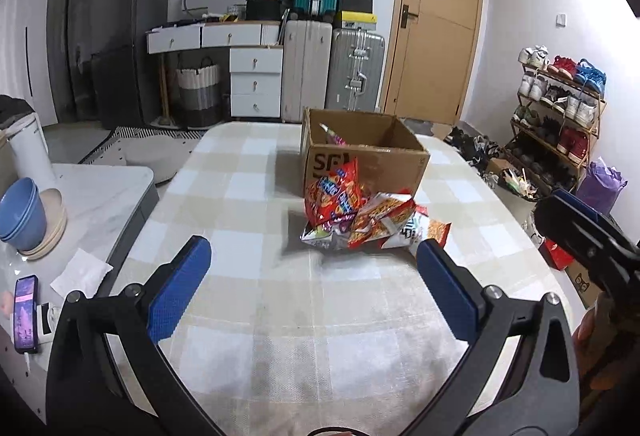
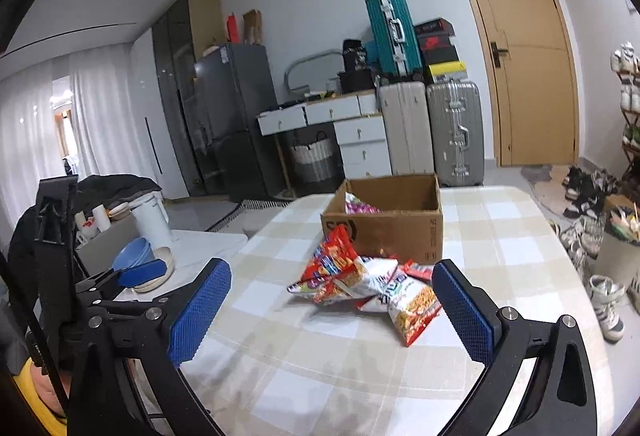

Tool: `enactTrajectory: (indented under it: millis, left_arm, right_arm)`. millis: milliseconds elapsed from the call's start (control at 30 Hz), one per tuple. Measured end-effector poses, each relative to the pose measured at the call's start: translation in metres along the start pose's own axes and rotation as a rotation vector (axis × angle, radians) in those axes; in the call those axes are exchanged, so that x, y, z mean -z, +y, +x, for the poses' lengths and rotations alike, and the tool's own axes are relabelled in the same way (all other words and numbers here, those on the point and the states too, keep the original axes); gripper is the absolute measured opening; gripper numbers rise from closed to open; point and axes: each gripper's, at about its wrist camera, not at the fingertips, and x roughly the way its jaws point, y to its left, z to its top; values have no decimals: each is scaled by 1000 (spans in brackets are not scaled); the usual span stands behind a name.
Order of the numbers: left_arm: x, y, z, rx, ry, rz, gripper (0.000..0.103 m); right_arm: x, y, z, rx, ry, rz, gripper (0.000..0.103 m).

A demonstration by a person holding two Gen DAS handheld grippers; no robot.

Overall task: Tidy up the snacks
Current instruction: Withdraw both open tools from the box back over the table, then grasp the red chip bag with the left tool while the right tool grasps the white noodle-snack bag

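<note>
A pile of red and white snack bags (image 1: 360,216) lies on the checked tablecloth, right in front of an open cardboard box (image 1: 368,160). The pile (image 2: 360,284) and the box (image 2: 400,232) also show in the right wrist view. One pink snack bag (image 2: 360,206) sits inside the box. My left gripper (image 1: 312,260) is open and empty, a short way before the pile. My right gripper (image 2: 332,284) is open and empty, with the pile between its fingers' lines farther ahead. The right gripper also shows in the left wrist view (image 1: 580,232) at the right edge.
A side counter at the left holds blue bowls (image 1: 22,212), plates, a phone (image 1: 26,312) and a white kettle (image 1: 30,152). Suitcases (image 1: 356,68), drawers and a door stand behind the table. A shoe rack (image 1: 560,108) is at the right.
</note>
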Motion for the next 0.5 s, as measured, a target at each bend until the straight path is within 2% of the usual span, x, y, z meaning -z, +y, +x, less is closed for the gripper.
enactTrajectory:
  millis: [267,500]
  left_arm:
    - [5,10,38,-17,50,-26,103]
    - [10,21,80,-28,97,-51,103]
  right_arm:
    - [15,-18,45,-25,96,14,102]
    - [21,-23,100,-32,153,-63,102]
